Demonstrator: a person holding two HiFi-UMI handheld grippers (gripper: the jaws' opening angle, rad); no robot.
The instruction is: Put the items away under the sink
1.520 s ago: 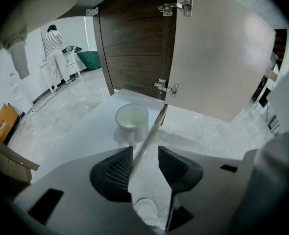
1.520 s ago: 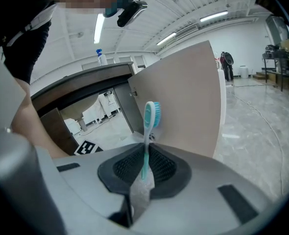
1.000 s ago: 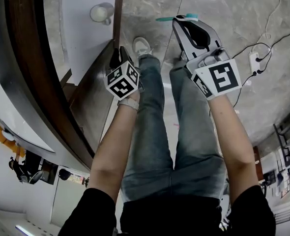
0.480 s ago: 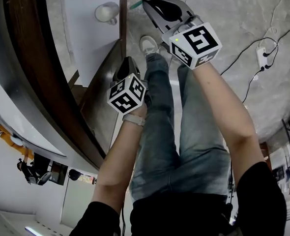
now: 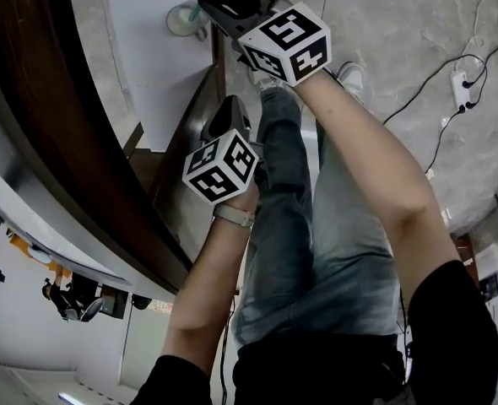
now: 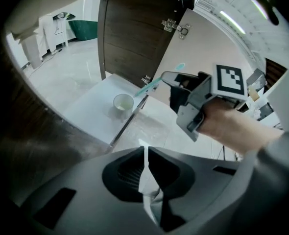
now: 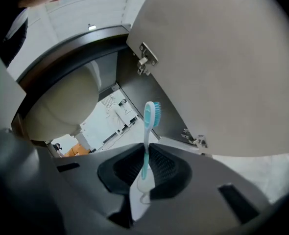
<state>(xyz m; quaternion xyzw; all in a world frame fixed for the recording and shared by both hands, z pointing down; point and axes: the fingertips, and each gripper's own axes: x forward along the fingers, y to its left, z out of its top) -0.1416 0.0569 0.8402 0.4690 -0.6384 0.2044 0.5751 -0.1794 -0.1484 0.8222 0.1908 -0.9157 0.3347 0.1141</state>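
My right gripper [image 5: 213, 3] [image 7: 145, 150] is shut on a white and teal toothbrush [image 7: 147, 140], bristles up. It reaches over the open under-sink cabinet, and the left gripper view shows it [image 6: 167, 77] with the toothbrush [image 6: 152, 85] pointing at the white shelf [image 6: 88, 114]. A pale cup [image 5: 184, 15] [image 6: 123, 102] stands on that shelf. My left gripper [image 5: 232, 108] [image 6: 144, 153] hangs by the open door's edge. Its jaws have just been closing and now all but meet. A thin pale sliver shows in the slit; I cannot tell if it is a thing.
The cabinet door [image 6: 198, 48] [image 7: 218, 67] stands open with its hinges showing. The pale underside of the basin [image 7: 61, 106] bulges above the cabinet opening. The dark counter edge [image 5: 55, 142] runs down the left. A power strip with cables [image 5: 460, 83] lies on the stone floor.
My right gripper has swung left and away with the toothbrush, from over the floor to over the cabinet shelf. The left gripper has stayed by the door edge.
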